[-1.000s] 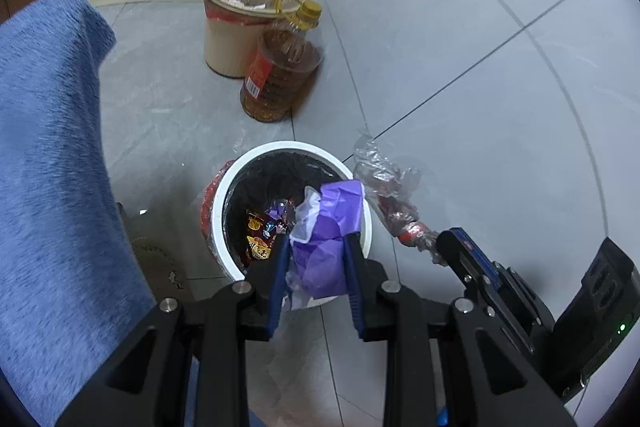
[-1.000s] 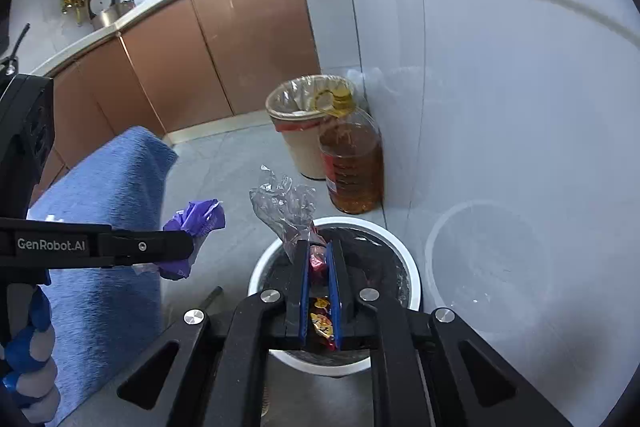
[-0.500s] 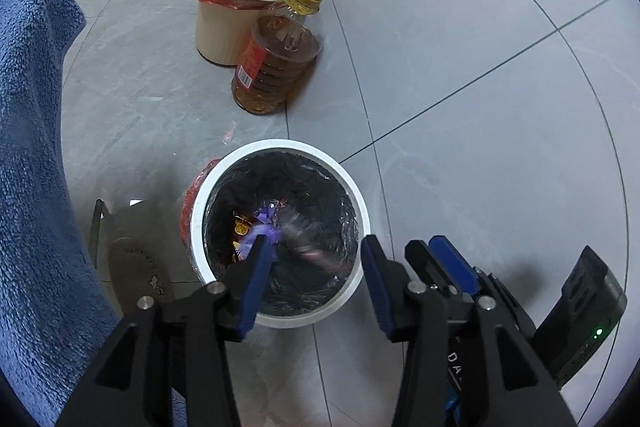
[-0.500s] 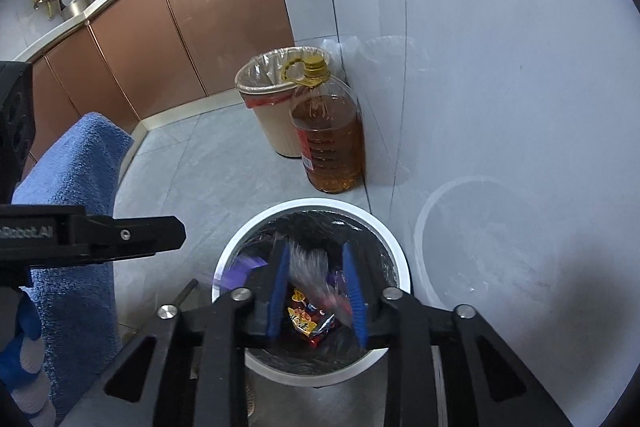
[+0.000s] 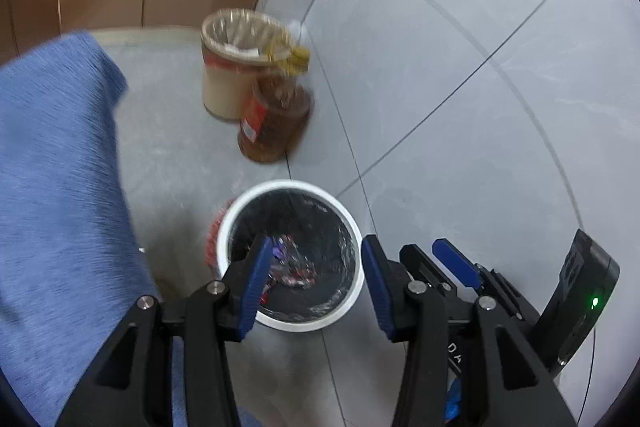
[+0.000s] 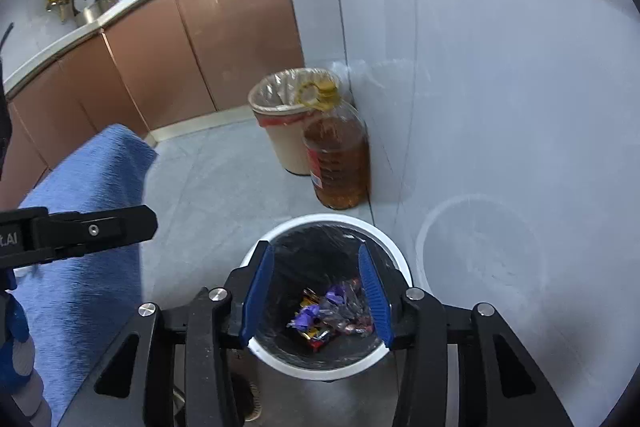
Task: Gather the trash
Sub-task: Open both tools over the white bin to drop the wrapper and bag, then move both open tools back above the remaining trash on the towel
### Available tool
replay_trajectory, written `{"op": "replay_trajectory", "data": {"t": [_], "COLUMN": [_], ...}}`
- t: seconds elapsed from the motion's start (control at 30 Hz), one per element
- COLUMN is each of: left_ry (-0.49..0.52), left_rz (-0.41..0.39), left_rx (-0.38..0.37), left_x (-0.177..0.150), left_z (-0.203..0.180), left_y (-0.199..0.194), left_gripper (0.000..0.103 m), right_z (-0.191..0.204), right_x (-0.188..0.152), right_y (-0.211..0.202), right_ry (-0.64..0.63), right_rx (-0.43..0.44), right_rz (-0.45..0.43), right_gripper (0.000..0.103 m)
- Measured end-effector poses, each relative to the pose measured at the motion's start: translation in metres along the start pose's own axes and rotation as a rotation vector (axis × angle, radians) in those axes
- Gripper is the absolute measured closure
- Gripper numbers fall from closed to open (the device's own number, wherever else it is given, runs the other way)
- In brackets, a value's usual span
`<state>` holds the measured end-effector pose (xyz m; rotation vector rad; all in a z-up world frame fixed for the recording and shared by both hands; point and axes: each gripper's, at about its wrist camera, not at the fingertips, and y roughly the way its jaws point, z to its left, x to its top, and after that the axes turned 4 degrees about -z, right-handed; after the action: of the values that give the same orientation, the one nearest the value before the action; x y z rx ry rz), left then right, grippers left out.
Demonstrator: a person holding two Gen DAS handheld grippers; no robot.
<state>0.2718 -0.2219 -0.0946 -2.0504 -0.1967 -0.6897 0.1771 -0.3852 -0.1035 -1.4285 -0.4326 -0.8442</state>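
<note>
A white bin with a black liner (image 5: 344,311) (image 6: 394,259) stands on the grey floor. Inside lies trash: a purple wrapper (image 6: 306,315), a clear plastic wrapper (image 6: 344,307) and colourful snack packets (image 5: 290,267). My left gripper (image 5: 316,283) is open and empty above the bin's near rim. My right gripper (image 6: 316,291) is open and empty, right above the bin's mouth. The right gripper also shows in the left wrist view (image 5: 452,263), at the lower right.
A beige lined bin (image 5: 232,67) (image 6: 280,123) and a large bottle of amber oil (image 5: 276,123) (image 6: 336,159) stand by the tiled wall. A blue towel (image 5: 52,187) (image 6: 84,227) hangs at the left. Brown cabinets (image 6: 200,39) run behind.
Both grippers opened and dropped their trash: the purple wrapper from the left and the clear plastic from the right now lie in the bin. Both grippers have pulled back slightly.
</note>
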Motion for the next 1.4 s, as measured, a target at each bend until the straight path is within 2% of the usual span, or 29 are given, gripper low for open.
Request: {"op": "replay_trajectory", "data": {"t": [0.23,0.47,0.57,0.7,0.8,0.87,0.93,1.03,1.23,1.4], "left_ry": [0.07,0.144,0.143,0.116,0.096,0.074,0.054,0.03,0.03,0.046], "left_rz": [-0.15,-0.325,-0.405,-0.473,-0.537,-0.576,-0.602,-0.637,-0.703,-0.73], "left_rx": [0.055,0.147,0.209,0.287,0.386,0.453,0.508,0.586,0.686,0.699], "left_x": [-0.018,-0.054,-0.069,-0.089,-0.109,-0.122,-0.134,-0.151,-0.181,-0.195], "left_z": [0.004,0.021,0.033,0.053,0.065,0.073,0.077,0.08,0.066,0.05], "left_y": [-0.077,-0.167,-0.207,-0.259,-0.299,-0.322,-0.341,-0.364,-0.4,-0.413], "left_gripper": [0.059,0.059,0.059,0.058,0.057,0.045,0.039,0.037,0.03,0.028], "right_z": [0.041,0.093,0.118,0.145,0.162,0.173,0.182,0.196,0.209,0.204], "right_x": [0.008,0.006,0.006,0.004,0.001,-0.003,-0.006,-0.014,-0.03,-0.033], "right_y": [-0.048,-0.101,-0.128,-0.162,-0.184,-0.197,-0.204,-0.22,-0.246,-0.264], "right_ry": [-0.065,-0.176,-0.224,-0.272,-0.288,-0.3,-0.316,-0.344,-0.371,-0.359], "right_rx": [0.051,0.113,0.139,0.169,0.208,0.242,0.258,0.288,0.324,0.338], "right_rz": [-0.071,-0.132,-0.181,-0.243,-0.282,-0.295,-0.304,-0.321,-0.355,-0.39], "right_gripper": [0.044,0.035,0.027,0.02,0.016,0.015,0.014,0.013,0.01,0.008]}}
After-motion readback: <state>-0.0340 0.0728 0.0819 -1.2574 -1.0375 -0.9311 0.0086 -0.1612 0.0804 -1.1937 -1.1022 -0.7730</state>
